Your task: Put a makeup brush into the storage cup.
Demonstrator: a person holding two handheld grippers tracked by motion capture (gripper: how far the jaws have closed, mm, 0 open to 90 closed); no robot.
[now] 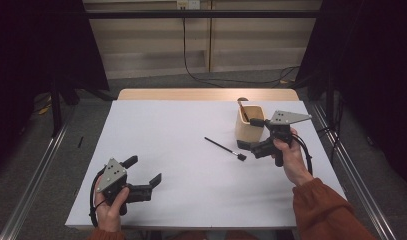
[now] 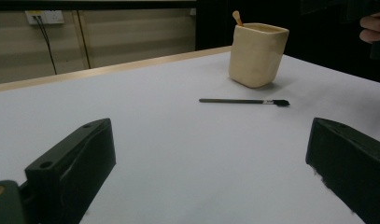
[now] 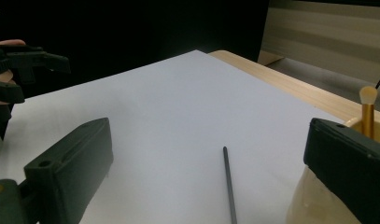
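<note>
Brush point(image 1: 225, 148) lies flat, bristle end toward right tongs point(image 1: 252, 134).

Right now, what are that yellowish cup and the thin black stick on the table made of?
The cup looks like cream ceramic or maybe matte plastic: thick rounded walls, smooth and not shiny. The thin black stick is likely plastic or painted wood, slim and dark with a small brush-like tip; too small to be sure. The brush standing in the cup has a gold, metal-looking handle and a pale soft tip.
</note>
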